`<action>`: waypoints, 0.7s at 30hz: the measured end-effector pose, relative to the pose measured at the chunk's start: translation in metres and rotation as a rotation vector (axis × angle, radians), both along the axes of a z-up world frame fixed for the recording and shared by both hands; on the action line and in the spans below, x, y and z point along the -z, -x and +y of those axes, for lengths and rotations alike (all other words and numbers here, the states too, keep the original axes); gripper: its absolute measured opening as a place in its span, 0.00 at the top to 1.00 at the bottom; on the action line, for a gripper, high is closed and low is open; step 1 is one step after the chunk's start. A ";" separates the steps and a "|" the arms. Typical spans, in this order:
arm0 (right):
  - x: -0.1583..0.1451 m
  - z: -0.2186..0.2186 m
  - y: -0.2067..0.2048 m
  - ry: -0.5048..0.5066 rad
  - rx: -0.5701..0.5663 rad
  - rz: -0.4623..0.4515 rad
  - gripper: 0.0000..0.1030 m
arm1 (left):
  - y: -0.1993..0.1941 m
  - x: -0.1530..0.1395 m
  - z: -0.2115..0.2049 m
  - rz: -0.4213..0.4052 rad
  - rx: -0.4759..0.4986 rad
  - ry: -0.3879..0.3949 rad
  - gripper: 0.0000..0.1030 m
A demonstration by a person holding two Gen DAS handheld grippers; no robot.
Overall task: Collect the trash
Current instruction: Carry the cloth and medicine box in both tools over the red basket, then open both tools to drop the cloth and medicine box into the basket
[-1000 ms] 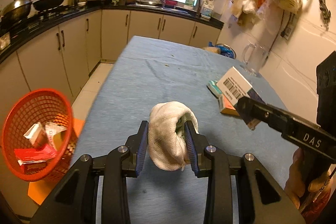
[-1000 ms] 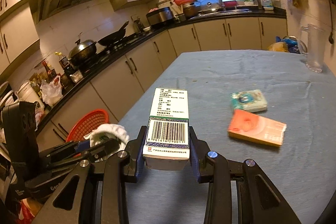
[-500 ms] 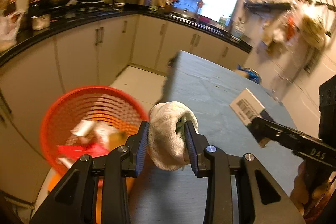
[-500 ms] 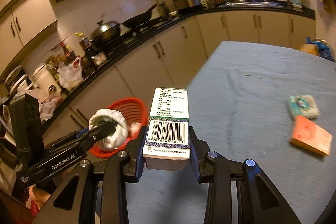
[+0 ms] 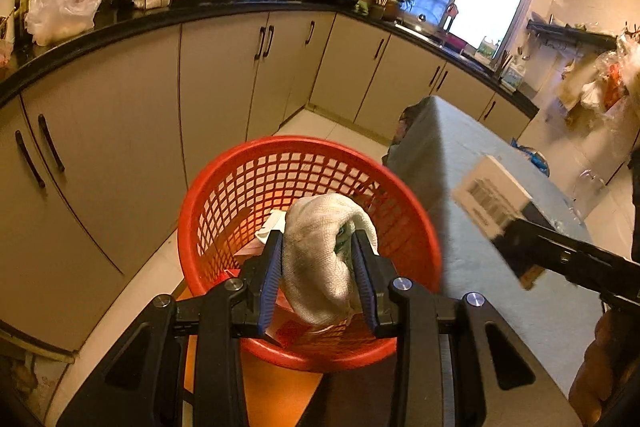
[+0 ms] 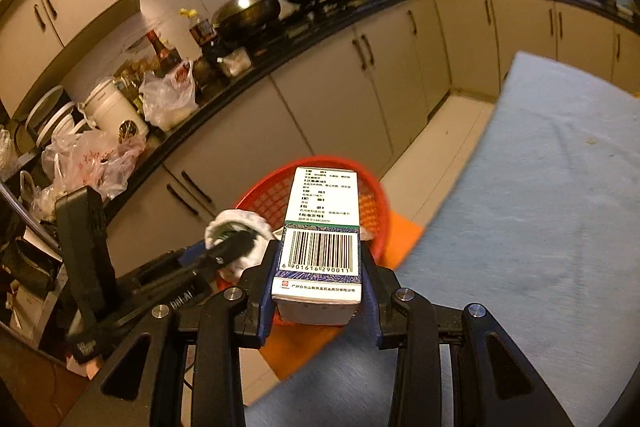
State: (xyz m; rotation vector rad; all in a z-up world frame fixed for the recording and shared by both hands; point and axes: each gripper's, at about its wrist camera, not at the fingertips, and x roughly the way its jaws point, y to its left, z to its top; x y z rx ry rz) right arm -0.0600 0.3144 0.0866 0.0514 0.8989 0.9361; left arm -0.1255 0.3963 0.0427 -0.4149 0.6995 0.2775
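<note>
My left gripper (image 5: 318, 269) is shut on a crumpled white cloth wad (image 5: 320, 259) and hangs right above the red mesh basket (image 5: 240, 195), which holds several scraps of paper and packaging. My right gripper (image 6: 318, 281) is shut on a white carton with a barcode (image 6: 320, 227), held at the table's left edge with the red basket (image 6: 264, 195) just beyond it. In the right wrist view the left gripper (image 6: 228, 251) with its cloth (image 6: 236, 221) shows to the left. In the left wrist view the carton (image 5: 492, 195) shows over the table.
The basket stands on an orange stool (image 6: 402, 233) on the floor between the blue-covered table (image 6: 540, 227) and beige cabinets (image 5: 120, 147). A black counter (image 5: 100, 27) carries a wok, bottles and plastic bags. A clear jug (image 5: 588, 183) stands at the table's far side.
Both grippers swung left, from over the table to the basket beside it. The left one now hangs over the basket's opening. Both grips stayed the same.
</note>
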 end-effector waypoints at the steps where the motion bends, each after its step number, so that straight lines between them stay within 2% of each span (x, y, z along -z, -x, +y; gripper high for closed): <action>1: 0.004 0.007 -0.002 0.008 -0.005 0.011 0.62 | -0.002 0.003 0.003 0.009 -0.004 0.000 0.68; 5: 0.022 0.030 -0.016 0.037 -0.004 0.067 0.62 | -0.006 0.010 0.013 0.024 -0.013 0.009 0.68; 10: 0.032 0.041 -0.025 0.060 0.017 0.091 0.60 | -0.008 0.015 0.024 0.036 -0.022 0.020 0.66; 12: 0.034 0.043 -0.028 0.065 0.024 0.101 0.57 | -0.008 0.015 0.027 0.033 -0.026 0.030 0.55; 21: 0.018 0.017 -0.028 0.016 0.043 0.071 0.56 | -0.001 0.003 0.017 0.001 -0.021 0.032 0.51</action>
